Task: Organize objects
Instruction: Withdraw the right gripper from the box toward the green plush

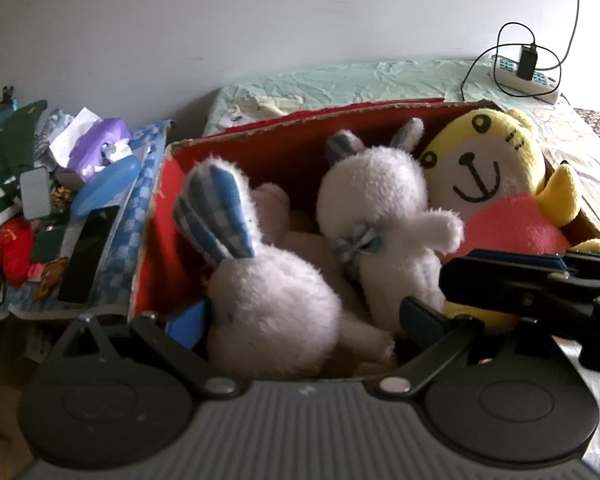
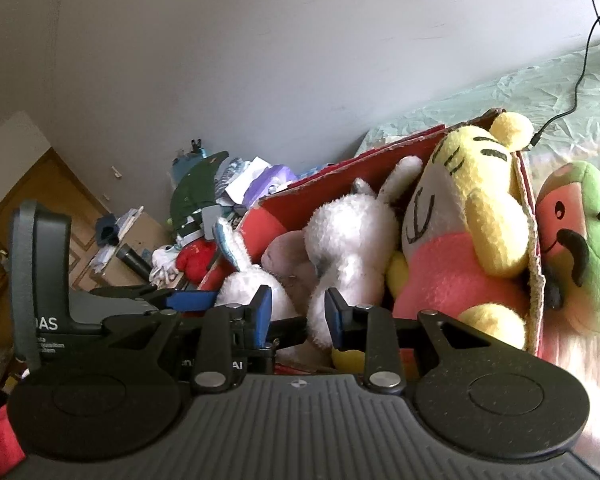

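Red box (image 1: 172, 184) holds rabbits (image 1: 375, 208), yellow bear (image 1: 483, 168) — perhaps a pink toy (image 1: 276, 204).

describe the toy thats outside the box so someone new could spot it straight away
Find the red cardboard box full of plush toys on the bed. Just outside its right wall lies a green plush toy with a pink face. It is the only green one, with black curved markings, beside the yellow bear in the box.

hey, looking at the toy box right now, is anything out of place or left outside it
Yes. A green and pink plush toy lies outside the red cardboard box, leaning against its right wall, while the white bunnies and the yellow bear are inside. The box's rim also looks frayed.
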Tool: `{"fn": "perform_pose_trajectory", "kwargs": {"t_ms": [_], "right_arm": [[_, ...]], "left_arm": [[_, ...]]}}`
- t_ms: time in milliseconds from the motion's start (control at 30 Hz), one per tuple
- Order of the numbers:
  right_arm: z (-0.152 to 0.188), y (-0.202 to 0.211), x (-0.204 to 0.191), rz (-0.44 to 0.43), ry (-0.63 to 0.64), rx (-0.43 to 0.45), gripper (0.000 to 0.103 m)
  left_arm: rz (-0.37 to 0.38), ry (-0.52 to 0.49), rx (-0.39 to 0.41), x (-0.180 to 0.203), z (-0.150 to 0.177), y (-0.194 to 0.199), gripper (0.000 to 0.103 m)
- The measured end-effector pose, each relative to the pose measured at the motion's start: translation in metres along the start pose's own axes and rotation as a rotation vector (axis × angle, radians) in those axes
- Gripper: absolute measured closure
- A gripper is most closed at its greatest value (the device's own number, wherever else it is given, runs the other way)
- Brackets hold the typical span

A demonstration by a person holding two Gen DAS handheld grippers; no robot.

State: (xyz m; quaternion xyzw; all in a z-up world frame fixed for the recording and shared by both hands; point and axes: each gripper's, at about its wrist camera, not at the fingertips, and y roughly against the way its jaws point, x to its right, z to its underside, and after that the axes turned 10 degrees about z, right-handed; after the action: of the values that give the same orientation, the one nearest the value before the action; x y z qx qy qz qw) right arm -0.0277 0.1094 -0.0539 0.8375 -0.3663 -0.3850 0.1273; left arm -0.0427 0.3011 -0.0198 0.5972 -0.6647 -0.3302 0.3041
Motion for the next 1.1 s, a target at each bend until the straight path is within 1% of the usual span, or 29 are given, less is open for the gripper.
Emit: {"fn": "perform_pose_trajectory", "kwargs": {"t_ms": [133,233,333,400,567,700,867,967,1067,1100], "right_arm": [[-0.003,0.006,0.006,-0.05,0.001,-0.013,0.073],[-0.006,0.014,0.011,-0.091,0.005,-0.012,0.073],[-0.01,0.028,0.019,-0.126,0.009,0.005,0.072],[-0.013,0.038,0.027,-0.143,0.0,0.02,0.069],[-0.021,0.064,0.056,-0.168,-0.062,0.058,0.068],[-0.024,0.082,0.086,-0.125,-0.116,0.084,0.068],[-0.026,0.088,0.125,-0.013,-0.186,0.086,0.068],[-0.027,0.083,0.143,0.072,-0.177,0.06,0.068],[-0.025,0.073,0.157,0.115,-0.192,0.026,0.068],[-0.025,0.069,0.161,0.124,-0.196,0.014,0.066]], "left_arm": [[-0.039,0.013,0.007,0.008,0.001,0.004,0.003],[-0.051,0.034,0.01,0.012,0.002,0.009,0.003],[-0.066,0.05,0.017,0.019,0.0,0.014,0.003],[-0.077,0.051,0.026,0.026,-0.002,0.019,0.003],[-0.078,0.032,0.073,0.052,-0.013,0.032,0.003],[-0.048,0.025,0.111,0.076,-0.023,0.039,0.003],[0.013,0.023,0.137,0.104,-0.028,0.041,0.003],[0.064,0.03,0.145,0.118,-0.03,0.04,0.003],[0.085,0.022,0.15,0.133,-0.029,0.039,0.004],[0.09,0.021,0.149,0.138,-0.028,0.038,0.004]]}}
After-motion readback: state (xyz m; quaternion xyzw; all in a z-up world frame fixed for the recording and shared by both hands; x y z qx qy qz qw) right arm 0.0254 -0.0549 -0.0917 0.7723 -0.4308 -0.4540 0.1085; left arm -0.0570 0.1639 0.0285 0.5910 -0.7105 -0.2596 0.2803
